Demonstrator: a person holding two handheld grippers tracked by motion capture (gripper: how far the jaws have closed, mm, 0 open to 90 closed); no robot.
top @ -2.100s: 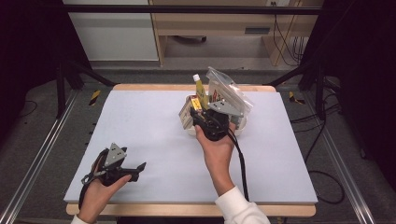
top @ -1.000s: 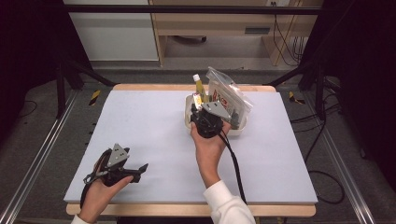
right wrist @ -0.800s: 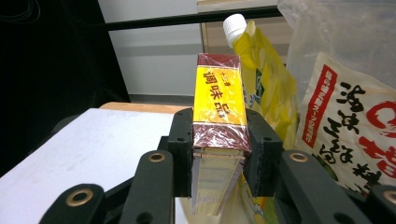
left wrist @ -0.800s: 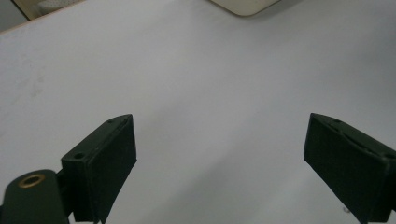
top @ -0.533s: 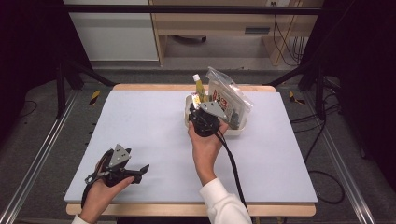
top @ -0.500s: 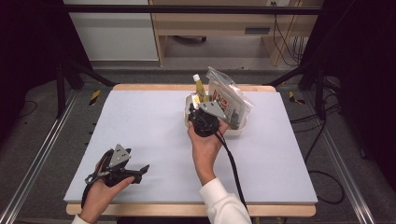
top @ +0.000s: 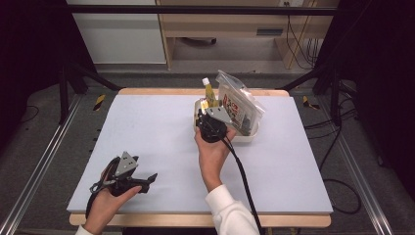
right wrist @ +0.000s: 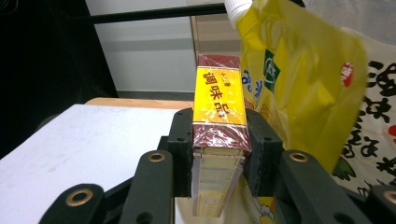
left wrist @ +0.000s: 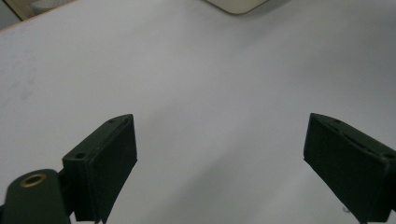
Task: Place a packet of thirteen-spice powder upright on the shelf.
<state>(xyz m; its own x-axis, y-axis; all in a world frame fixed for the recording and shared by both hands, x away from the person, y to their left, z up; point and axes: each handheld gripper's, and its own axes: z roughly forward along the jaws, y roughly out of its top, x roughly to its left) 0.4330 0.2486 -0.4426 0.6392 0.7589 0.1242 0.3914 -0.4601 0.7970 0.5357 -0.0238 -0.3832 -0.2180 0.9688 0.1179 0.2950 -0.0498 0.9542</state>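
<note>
So the yellow seasoning box (right wrist: pixel 219 140) is clamped between the jaws of the right tool (right wrist: pixel 219 154), pads pressed flat on its two narrow sides. Its long axis is stood more or less upright, running straight away along the jaws, with the red-wrapped top end pointed up and away from the hand. The box is held at the near-left edge of the white tray (top: pixel 244 138), just beside the yellow spouted pouch (right wrist: pixel 299 84), which is leaned against a bigger printed bag (right wrist: pixel 373 140) in that tray. The left tool (left wrist: pixel 219 163) is kept well apart from the tray, down over the bare counter (left wrist: pixel 210 70), jaws spread wide with nothing gripped.
</note>
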